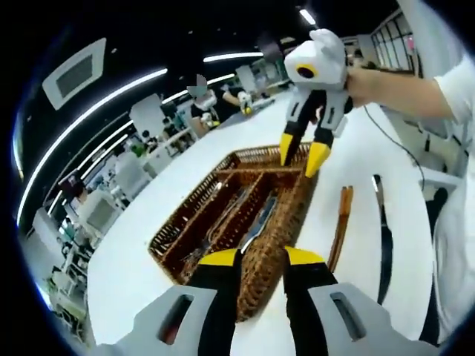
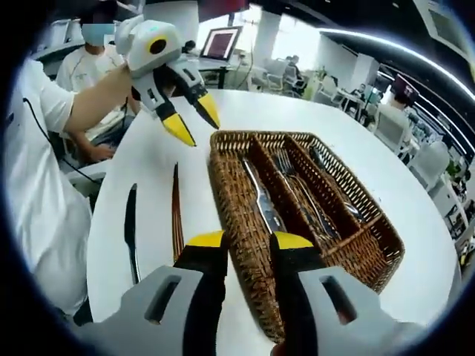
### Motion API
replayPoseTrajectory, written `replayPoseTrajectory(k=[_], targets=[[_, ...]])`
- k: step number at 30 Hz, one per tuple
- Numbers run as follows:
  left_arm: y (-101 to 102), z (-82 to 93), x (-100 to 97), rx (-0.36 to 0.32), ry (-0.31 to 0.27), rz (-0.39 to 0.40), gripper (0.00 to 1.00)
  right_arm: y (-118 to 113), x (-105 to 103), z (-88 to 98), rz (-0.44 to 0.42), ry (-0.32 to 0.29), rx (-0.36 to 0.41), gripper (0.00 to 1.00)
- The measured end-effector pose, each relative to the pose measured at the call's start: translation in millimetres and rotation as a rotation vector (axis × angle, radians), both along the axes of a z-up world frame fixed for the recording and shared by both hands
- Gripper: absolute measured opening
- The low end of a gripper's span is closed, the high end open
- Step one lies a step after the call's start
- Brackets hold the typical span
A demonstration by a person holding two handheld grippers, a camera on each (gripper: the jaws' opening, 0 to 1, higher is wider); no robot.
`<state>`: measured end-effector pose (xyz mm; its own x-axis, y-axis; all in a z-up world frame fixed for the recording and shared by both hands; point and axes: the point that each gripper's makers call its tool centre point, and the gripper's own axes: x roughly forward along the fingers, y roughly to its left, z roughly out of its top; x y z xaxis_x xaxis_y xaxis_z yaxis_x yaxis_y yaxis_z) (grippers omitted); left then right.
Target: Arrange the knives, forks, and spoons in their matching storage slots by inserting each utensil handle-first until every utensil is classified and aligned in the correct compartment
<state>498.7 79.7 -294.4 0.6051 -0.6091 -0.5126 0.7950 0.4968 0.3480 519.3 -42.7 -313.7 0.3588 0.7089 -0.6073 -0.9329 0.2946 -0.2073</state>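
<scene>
A wicker basket (image 1: 178,222) (image 2: 228,194) with three long compartments lies on the white table. A knife (image 1: 256,221) (image 2: 260,194) rests in one compartment, forks (image 2: 295,184) in the middle one, spoons (image 2: 335,194) in the far one. Beside the basket, on the table, lie a brown-handled utensil (image 1: 341,226) (image 2: 177,211) and a black knife (image 1: 384,241) (image 2: 130,230). My left gripper (image 1: 261,257) (image 2: 190,119) is open, above the basket's near end. My right gripper (image 1: 303,153) (image 2: 250,240) is open at the opposite end. Neither holds anything.
The white table (image 1: 133,259) (image 2: 415,215) has bare room on both sides of the basket. A person's white sleeve (image 2: 37,193) is close on the side of the loose utensils. Desks, monitors and seated people fill the background.
</scene>
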Motion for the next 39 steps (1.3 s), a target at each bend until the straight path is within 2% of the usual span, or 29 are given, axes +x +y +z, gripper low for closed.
replayPoseTrajectory(k=[4,13,22,25,30,39], targets=[[-4,-7.2,-16.3,-0.016,0.005,-0.010,0.21,-2,-12,-0.7,0.010,-0.012,0.032,0.23],[-6,-15.6,-36.7,-0.041,0.018,-0.019,0.21,-6,-33,-1.2,0.027,-0.040,0.069,0.23],[-11,-34.8,-62.1,-0.073,0.074,-0.049,0.24,-9,-57,-6.3,0.043,-0.042,0.091,0.25],[-13,-41.4,-68.9,-0.088,0.099,-0.059,0.24,-10,-63,-10.4,0.048,-0.038,0.090,0.25],[-17,-54.3,-86.6,-0.050,0.131,-0.099,0.24,-13,-77,-20.6,0.070,-0.026,0.082,0.25],[-24,-60.9,-102.8,-0.057,0.172,-0.144,0.24,-14,-95,-34.4,0.116,-0.001,0.053,0.24]])
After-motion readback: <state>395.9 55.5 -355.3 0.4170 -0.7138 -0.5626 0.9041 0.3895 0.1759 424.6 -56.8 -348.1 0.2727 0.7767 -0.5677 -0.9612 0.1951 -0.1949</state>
